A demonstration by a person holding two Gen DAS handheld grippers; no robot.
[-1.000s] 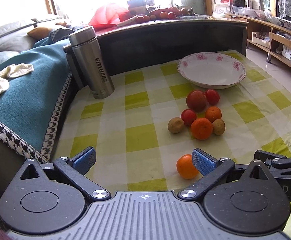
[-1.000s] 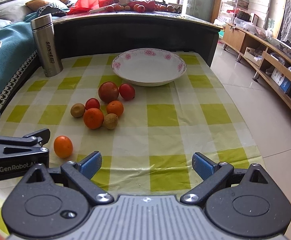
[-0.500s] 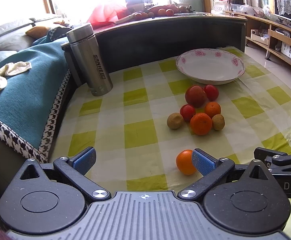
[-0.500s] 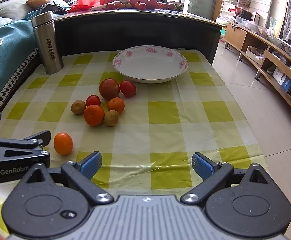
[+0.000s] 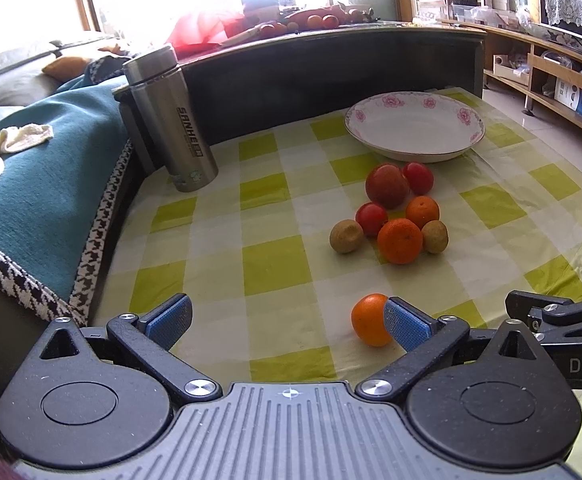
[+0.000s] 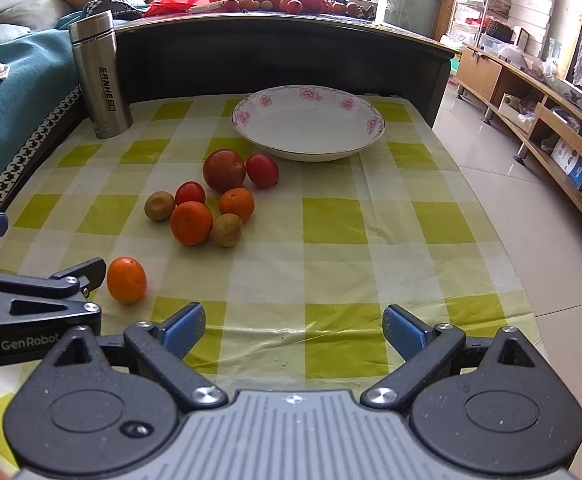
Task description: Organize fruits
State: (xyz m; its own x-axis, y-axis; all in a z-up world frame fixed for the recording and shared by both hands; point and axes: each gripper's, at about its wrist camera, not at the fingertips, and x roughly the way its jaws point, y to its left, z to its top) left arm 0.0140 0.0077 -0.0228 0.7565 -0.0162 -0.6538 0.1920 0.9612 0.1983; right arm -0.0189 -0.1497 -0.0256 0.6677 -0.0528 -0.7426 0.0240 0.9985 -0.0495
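Note:
A cluster of several fruits (image 5: 395, 212) lies mid-table on the checked cloth: red ones, oranges and two small brown ones, also seen in the right wrist view as the cluster (image 6: 211, 204). One lone orange (image 5: 369, 319) sits nearer, just inside the right fingertip of my open left gripper (image 5: 287, 322); the same lone orange (image 6: 126, 279) shows beside the left gripper's finger. An empty white plate with pink flowers (image 5: 415, 128) (image 6: 309, 122) stands behind the cluster. My right gripper (image 6: 294, 330) is open over bare cloth, holding nothing.
A steel flask (image 5: 171, 120) (image 6: 101, 76) stands at the table's back left. A dark raised counter (image 6: 275, 52) with more fruit on top runs behind the table. A teal blanket on a sofa (image 5: 31, 168) borders the left; tiled floor and low wooden shelves (image 6: 551, 120) lie to the right.
Both grippers have edged forward and slightly lower toward the fruit. The lone orange now sits closer against the left gripper's right fingertip. The jaws stay open; no fruit has moved.

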